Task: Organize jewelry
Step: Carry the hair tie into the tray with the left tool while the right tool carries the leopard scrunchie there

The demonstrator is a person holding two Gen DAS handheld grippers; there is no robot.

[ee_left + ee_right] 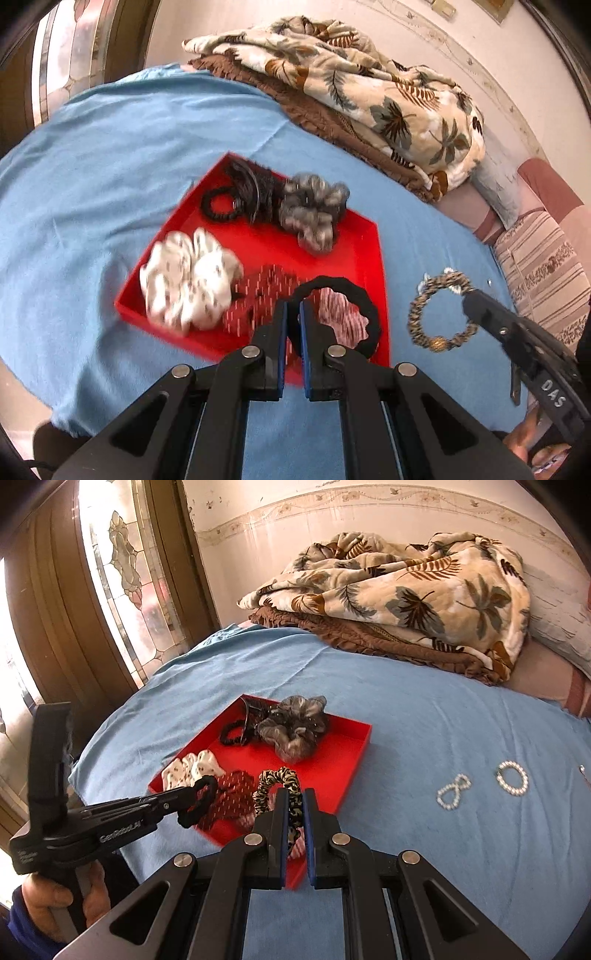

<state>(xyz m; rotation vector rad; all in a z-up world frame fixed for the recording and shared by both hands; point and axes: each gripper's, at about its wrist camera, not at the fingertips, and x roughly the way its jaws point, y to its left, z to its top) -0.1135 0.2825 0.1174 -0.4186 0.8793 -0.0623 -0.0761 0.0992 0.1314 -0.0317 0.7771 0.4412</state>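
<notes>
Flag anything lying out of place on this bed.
Two pearl bracelets lie loose on the blue sheet, apart from the red tray where the scrunchies are gathered. One is twisted into a figure eight.

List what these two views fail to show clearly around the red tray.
- Pink-and-white scrunchie: left wrist view, partly behind the black hair tie held in the left tool.
- White scrunchie: left wrist view, print smeared by blur.
- Small shiny item: right wrist view, cut off by the edge.
- Red tray: near corner hidden by the right tool, both views.
</notes>
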